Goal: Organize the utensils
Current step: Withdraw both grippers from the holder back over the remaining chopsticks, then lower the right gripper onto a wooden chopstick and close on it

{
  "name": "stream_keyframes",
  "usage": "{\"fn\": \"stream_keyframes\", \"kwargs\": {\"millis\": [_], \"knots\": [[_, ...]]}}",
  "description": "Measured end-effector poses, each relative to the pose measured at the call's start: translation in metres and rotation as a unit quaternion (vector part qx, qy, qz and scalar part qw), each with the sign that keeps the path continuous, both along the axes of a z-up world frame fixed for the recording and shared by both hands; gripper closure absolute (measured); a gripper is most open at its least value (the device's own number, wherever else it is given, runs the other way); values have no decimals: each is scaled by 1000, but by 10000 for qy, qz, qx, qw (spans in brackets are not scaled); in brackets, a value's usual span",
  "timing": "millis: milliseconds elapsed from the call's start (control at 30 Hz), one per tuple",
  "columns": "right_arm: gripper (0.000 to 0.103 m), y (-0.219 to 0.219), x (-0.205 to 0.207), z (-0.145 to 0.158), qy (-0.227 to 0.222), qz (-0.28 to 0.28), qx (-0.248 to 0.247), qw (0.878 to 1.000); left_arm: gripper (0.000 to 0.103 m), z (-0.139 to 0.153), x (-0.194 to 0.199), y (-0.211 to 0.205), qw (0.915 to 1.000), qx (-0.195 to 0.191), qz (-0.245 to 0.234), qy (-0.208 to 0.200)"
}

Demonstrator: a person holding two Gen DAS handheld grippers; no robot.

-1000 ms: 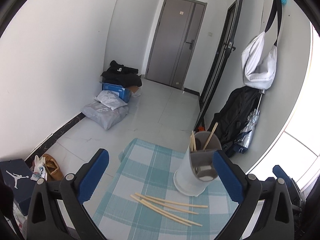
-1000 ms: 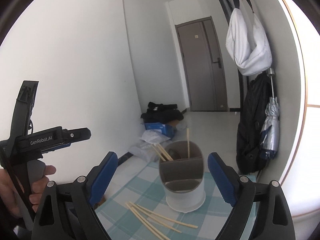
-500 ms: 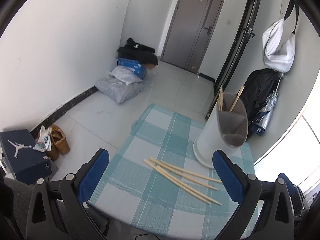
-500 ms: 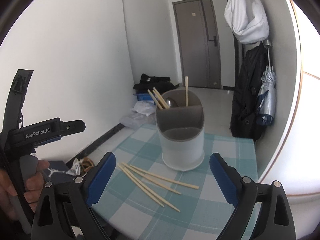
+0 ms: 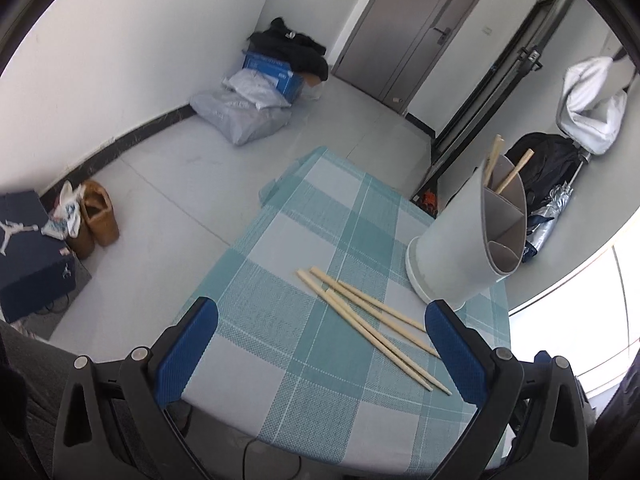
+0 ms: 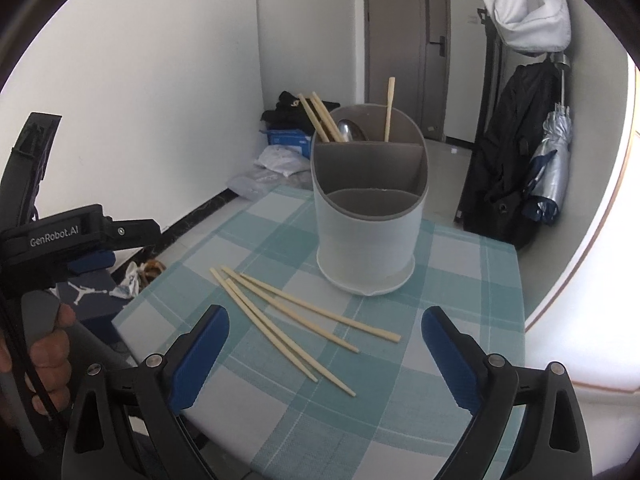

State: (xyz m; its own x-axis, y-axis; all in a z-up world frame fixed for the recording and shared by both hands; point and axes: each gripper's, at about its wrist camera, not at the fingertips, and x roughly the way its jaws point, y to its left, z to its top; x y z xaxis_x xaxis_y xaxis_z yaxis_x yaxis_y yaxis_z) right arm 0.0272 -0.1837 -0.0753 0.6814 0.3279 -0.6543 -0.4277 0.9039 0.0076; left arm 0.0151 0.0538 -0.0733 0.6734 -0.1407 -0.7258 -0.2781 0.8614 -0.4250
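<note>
Several loose wooden chopsticks (image 6: pixel 280 320) lie on the teal checked tablecloth (image 6: pixel 460 264), in front of a grey divided utensil holder (image 6: pixel 368 236). The holder stands upright with chopsticks (image 6: pixel 320 116) and a metal spoon (image 6: pixel 352 130) in its back compartments. In the left wrist view the loose chopsticks (image 5: pixel 372 324) lie left of the holder (image 5: pixel 464 248). My left gripper (image 5: pixel 320 348) is open and empty above the table's near edge. My right gripper (image 6: pixel 324 356) is open and empty above the chopsticks' near ends. The left gripper's body (image 6: pixel 80 236) shows at the left of the right wrist view.
The small table's edges (image 5: pixel 224 260) drop to a tiled floor. On the floor lie bags (image 5: pixel 240 116), a blue box (image 5: pixel 272 70), brown shoes (image 5: pixel 96 220) and a shoebox (image 5: pixel 28 256). A black bag and umbrella (image 6: pixel 552 168) hang by the right wall.
Both grippers have risen and tilted down toward the table, so the tablecloth and loose chopsticks fill more of each view. Both stay open.
</note>
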Motion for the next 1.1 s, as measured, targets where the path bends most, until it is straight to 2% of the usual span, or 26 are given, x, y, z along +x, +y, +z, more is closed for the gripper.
{"fn": "stream_keyframes", "kwargs": {"millis": [133,267,433,500,733,800,867,1033,1100], "knots": [[5,17,12,-6,121,272,-220,9993,1,-7,1,15,9984,-541,80,125],[8,41,32,-17,529,588,-227,9966,1,-13,4,30,9949,-974,144,230],[24,80,46,-35,764,1000,-421,9912,1,-17,6,48,9902,-1314,371,288],[37,92,50,-43,916,1181,-448,9878,1,-18,6,55,9889,-1382,461,297],[57,129,58,-56,1075,1763,-476,9773,1,-24,6,80,9812,-1758,742,301],[69,140,63,-60,1165,1962,-494,9724,1,-23,5,85,9793,-1842,796,260],[74,148,66,-64,1194,2109,-539,9687,1,-21,4,88,9792,-1836,842,208],[78,168,75,-69,1255,2325,-775,9613,1,-22,4,96,9768,-1929,911,211],[83,173,76,-72,1297,2406,-904,9577,1,-24,5,97,9753,-2000,909,241]]}}
